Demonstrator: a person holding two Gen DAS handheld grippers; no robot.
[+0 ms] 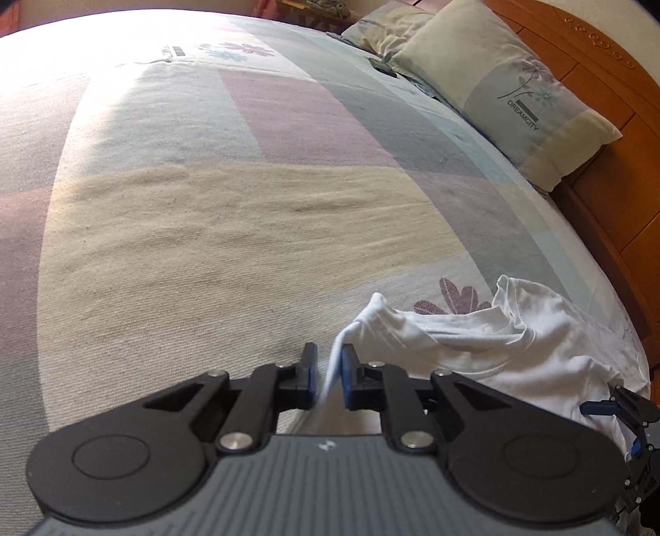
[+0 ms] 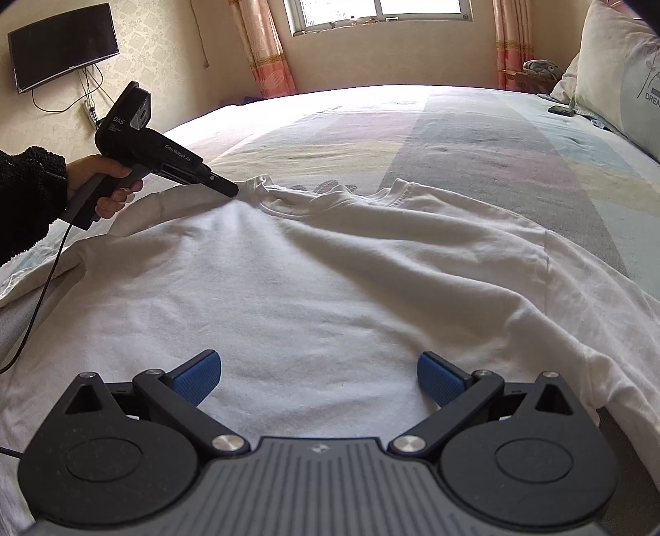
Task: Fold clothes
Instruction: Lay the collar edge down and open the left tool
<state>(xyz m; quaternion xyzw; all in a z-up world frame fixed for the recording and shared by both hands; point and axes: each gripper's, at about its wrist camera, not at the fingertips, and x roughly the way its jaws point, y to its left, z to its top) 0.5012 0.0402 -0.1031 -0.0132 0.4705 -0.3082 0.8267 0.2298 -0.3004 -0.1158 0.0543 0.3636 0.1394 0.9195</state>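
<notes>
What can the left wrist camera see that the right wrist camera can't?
Only the left wrist view shows the wooden headboard, and a strip of white cloth pinched between the left tool's blue pads. Only the right wrist view shows the window, the curtains, the TV on the wall, the person's hand holding the left tool, and the right tool's pads spread wide over the cloth. Both show the white T-shirt on the patchwork bedspread and the pillow.
</notes>
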